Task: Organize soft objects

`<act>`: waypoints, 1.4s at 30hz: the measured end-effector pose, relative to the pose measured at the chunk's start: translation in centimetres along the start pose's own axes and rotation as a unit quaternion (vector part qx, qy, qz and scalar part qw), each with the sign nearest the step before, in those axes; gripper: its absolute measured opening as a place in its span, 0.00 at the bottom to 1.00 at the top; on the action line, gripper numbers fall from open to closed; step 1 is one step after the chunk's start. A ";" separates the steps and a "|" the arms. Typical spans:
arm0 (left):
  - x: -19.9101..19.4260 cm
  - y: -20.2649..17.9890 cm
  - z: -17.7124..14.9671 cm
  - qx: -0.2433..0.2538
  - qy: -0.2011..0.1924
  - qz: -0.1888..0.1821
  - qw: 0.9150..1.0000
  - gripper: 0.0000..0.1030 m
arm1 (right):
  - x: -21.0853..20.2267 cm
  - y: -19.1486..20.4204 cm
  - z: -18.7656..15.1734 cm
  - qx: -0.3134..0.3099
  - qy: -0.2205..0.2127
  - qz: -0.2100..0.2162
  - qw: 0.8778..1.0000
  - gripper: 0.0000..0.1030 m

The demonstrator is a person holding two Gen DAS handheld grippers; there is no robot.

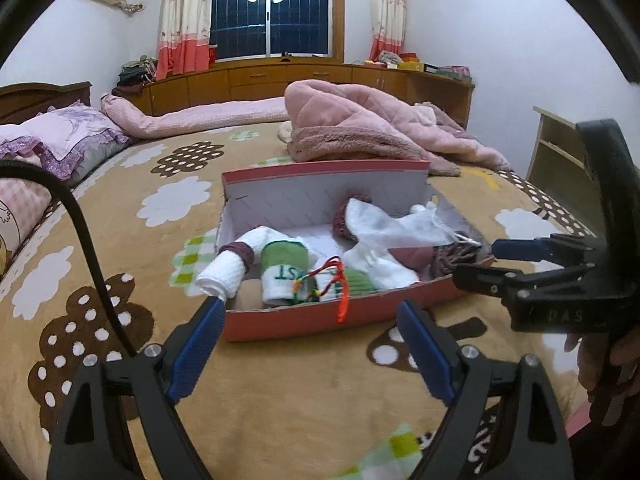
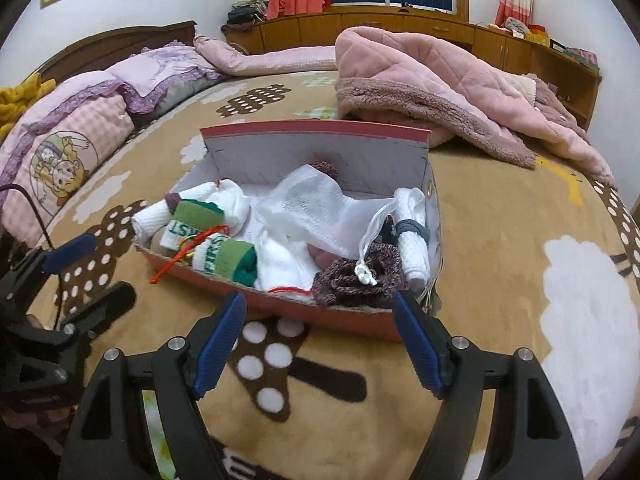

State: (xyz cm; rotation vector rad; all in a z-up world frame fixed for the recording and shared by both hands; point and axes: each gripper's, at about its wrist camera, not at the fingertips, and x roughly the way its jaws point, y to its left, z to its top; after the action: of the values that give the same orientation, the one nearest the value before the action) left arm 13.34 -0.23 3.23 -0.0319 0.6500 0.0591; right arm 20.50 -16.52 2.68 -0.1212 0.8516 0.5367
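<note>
Socks [image 2: 208,240] partly under mesh bag [image 2: 316,208]

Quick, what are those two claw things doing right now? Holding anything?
Left gripper: open, holding nothing, in front of the red box.
Right gripper: open, holding nothing, at the box's near edge.

The bed [image 2: 500,240] is covered by a tan blanket [image 1: 280,380] printed with white clouds and dotted brown shapes. On it sit a red cardboard box [image 2: 320,312], a crumpled pink quilted coat [image 2: 420,76] behind, and pillows [image 2: 80,128] at the head.
</note>
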 end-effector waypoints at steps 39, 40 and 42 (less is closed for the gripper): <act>-2.9 -0.8 -6.0 -0.036 0.064 -0.003 0.997 0.88 | -2.4 -0.1 -6.6 0.018 0.024 0.022 0.999 0.75; -2.8 -0.7 -5.9 -0.041 0.063 -0.003 0.997 0.88 | -2.1 -0.6 -6.5 0.029 0.025 0.018 0.999 0.75; -2.5 -0.4 -5.8 -0.048 0.062 -0.005 0.997 0.88 | -1.8 -1.0 -6.5 0.036 0.022 0.011 0.999 0.75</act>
State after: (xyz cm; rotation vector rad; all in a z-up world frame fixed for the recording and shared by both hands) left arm 7.94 -1.07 0.15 -0.1317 0.7708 0.0786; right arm 15.58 -20.16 -0.38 -0.0577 0.9153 0.5248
